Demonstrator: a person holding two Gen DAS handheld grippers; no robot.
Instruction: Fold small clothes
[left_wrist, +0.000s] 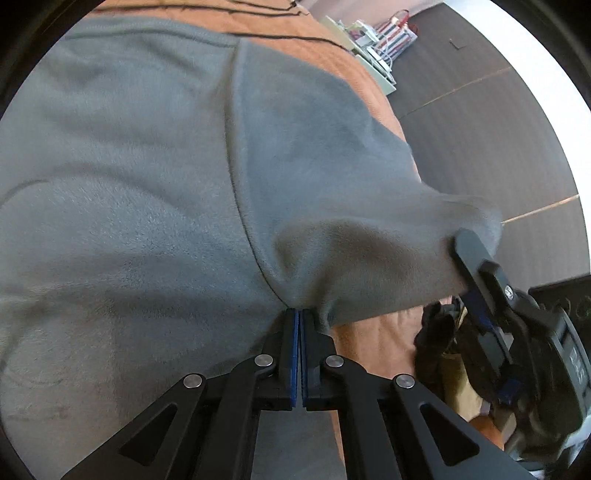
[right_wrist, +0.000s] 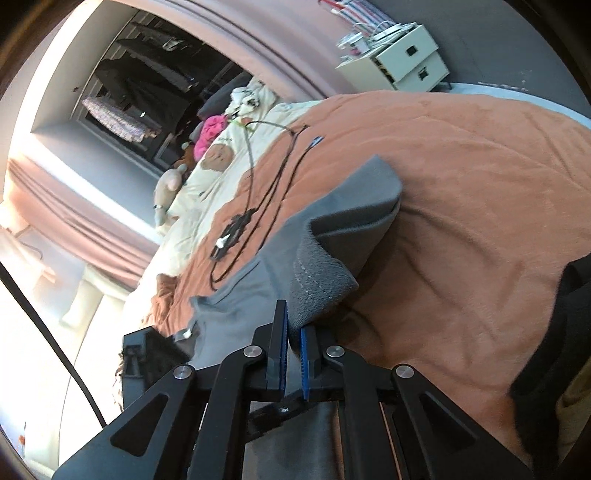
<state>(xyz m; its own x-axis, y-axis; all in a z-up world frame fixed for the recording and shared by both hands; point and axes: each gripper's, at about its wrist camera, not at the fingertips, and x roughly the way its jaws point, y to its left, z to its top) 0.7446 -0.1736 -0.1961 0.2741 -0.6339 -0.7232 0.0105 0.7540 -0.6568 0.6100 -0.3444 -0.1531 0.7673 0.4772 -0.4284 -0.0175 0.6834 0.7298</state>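
1. The left gripper (left_wrist: 299, 314) pinches the grey garment (left_wrist: 147, 166) at a seam, just ahead of its tips.
2. The right gripper (right_wrist: 293, 325) clamps the cuff, apparently thick cloth.
3. Risk: uneven lifting could drag the orange blanket (right_wrist: 480, 184) or loosen a pinch.

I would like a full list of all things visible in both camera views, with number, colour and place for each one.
grey garment: one, grey fleece, spread on the blanket, its near edge lifted.
blanket: one, orange, covering the bed.
cream bedding: one, cream with brown patches, far end of the bed.
black cables: several, black, on the blanket beyond the garment.
pink item: one, pink, among things at the bed's far end.
drawer unit: one, cream, on the floor past the bed.
left tool: one, black with blue pads, shut on the garment at a seam.
right tool: one, black with blue pads, shut on the garment's edge.
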